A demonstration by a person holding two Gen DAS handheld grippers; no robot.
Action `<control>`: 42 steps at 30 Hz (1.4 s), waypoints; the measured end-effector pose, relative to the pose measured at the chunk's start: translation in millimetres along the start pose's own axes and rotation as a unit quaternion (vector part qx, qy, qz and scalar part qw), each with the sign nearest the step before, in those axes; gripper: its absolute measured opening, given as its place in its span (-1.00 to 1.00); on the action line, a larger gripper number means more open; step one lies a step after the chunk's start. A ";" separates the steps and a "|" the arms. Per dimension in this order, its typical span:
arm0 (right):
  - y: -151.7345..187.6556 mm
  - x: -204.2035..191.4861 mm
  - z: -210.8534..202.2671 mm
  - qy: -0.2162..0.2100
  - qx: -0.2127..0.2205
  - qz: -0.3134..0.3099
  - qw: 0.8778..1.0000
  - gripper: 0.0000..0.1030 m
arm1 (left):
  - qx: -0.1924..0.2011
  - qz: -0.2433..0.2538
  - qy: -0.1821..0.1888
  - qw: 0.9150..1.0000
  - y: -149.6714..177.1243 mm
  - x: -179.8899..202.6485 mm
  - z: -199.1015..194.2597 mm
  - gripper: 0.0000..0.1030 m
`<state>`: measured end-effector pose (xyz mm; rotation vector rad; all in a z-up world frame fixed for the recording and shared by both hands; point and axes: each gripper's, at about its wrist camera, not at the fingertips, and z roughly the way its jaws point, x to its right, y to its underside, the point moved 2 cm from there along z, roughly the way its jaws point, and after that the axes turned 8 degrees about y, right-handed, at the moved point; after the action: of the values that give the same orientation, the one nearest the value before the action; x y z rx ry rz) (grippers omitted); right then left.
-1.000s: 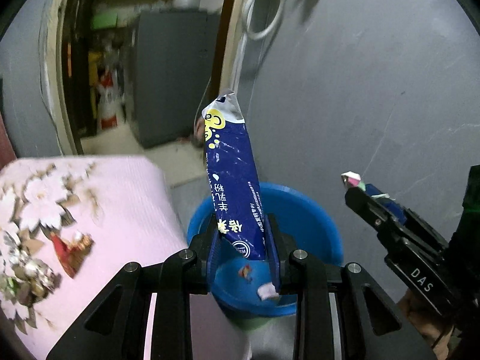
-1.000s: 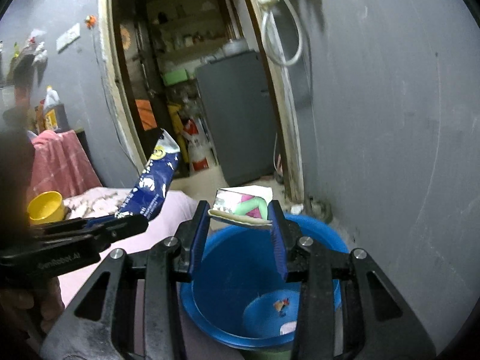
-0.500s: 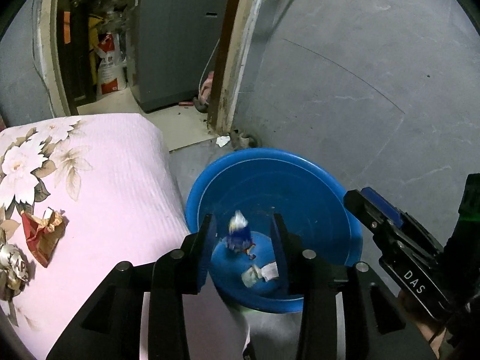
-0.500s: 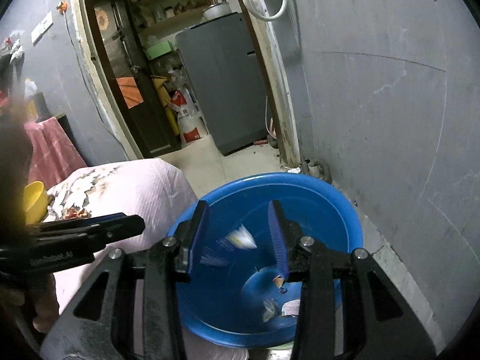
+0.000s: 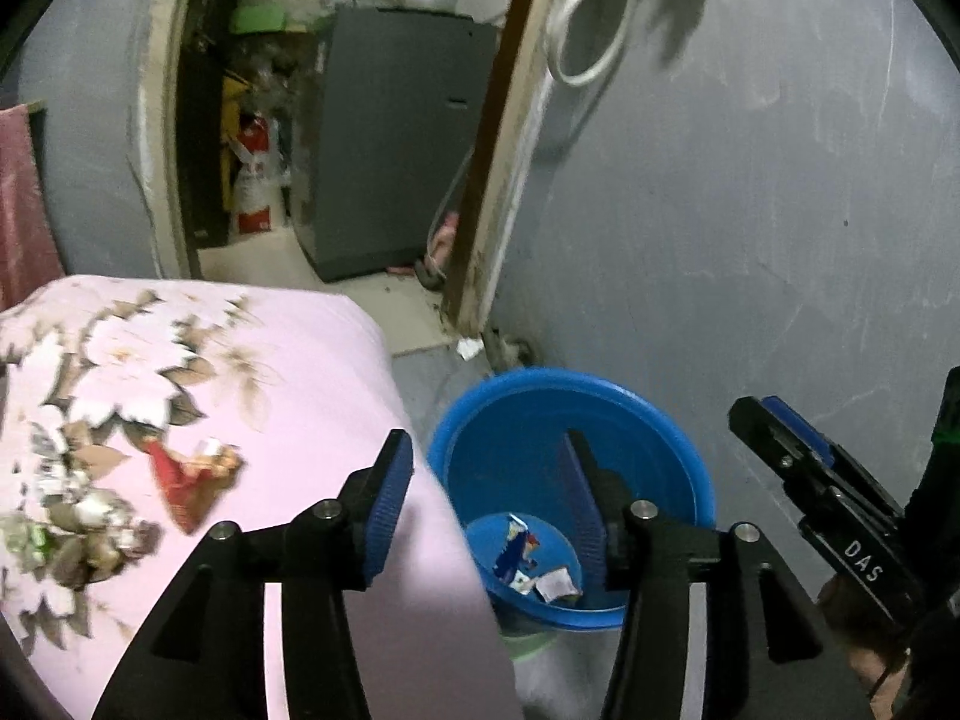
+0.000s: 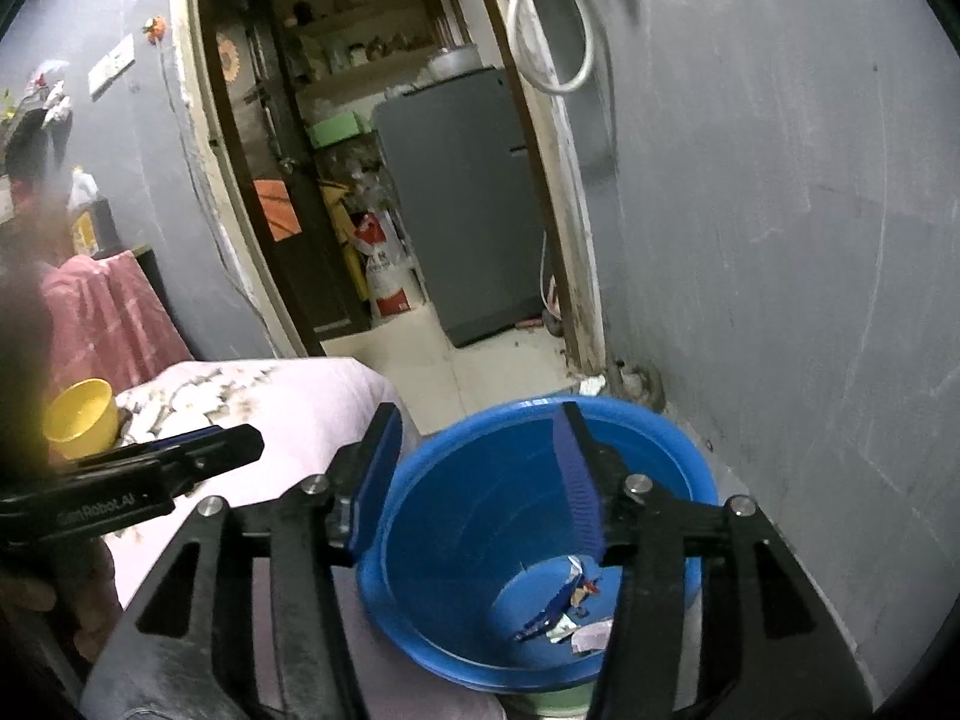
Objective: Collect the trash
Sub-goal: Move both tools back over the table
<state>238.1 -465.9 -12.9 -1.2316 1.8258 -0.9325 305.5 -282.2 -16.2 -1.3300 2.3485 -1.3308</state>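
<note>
A blue plastic tub point(image 5: 678, 456) stands on the floor between the bed and the grey wall; it also shows in the right wrist view point(image 6: 456, 516). A dark blue wrapper point(image 5: 513, 549) and small white scraps point(image 5: 558, 585) lie at its bottom, also seen in the right wrist view as wrapper point(image 6: 555, 606) and scraps point(image 6: 591, 636). My left gripper point(image 5: 486, 510) is open and empty over the tub's left rim. My right gripper point(image 6: 477, 474) is open and empty above the tub. A red wrapper point(image 5: 186, 480) and a crumpled silvery wrapper point(image 5: 90, 516) lie on the pink bedspread point(image 5: 288, 372).
The bed with the pink floral spread fills the left. A yellow bowl point(image 6: 81, 417) sits at its far side. A grey wall point(image 5: 750, 210) is on the right. A doorway behind shows a grey fridge point(image 6: 468, 204) and a cluttered room.
Both grippers let go of their trash: the blue wrapper and the small packet fell into the tub. Both jaws opened wider, and both views tilted up and back.
</note>
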 end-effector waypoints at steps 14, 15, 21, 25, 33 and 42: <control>-16.5 -71.7 -55.0 -0.036 0.067 -0.033 0.997 1.00 | 0.122 -0.033 -0.052 0.991 -3.6 -40.2 -114.4 0.66; -16.4 -76.0 -58.3 -0.040 0.070 -0.034 0.996 1.00 | 0.132 -0.033 -0.057 0.989 -2.1 -41.6 -124.7 0.73; -13.9 -109.3 -76.4 -0.066 0.097 -0.041 0.992 1.00 | 0.182 -0.025 -0.098 0.978 13.4 -57.0 -176.1 0.87; -10.0 -130.6 -89.2 -0.084 0.117 -0.046 0.989 1.00 | 0.209 -0.028 -0.130 0.969 23.6 -69.8 -203.9 0.92; 1.0 -171.9 -109.2 -0.114 0.157 -0.061 0.979 1.00 | 0.246 -0.022 -0.188 0.951 52.0 -84.4 -249.9 0.94; 11.8 -205.2 -114.5 -0.138 0.163 -0.081 0.974 1.00 | 0.267 -0.016 -0.229 0.936 76.0 -97.9 -276.1 0.94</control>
<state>189.7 -249.5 65.9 -1.2410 1.3122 -1.0448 180.7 -18.8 65.3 -1.3156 1.5246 -1.3502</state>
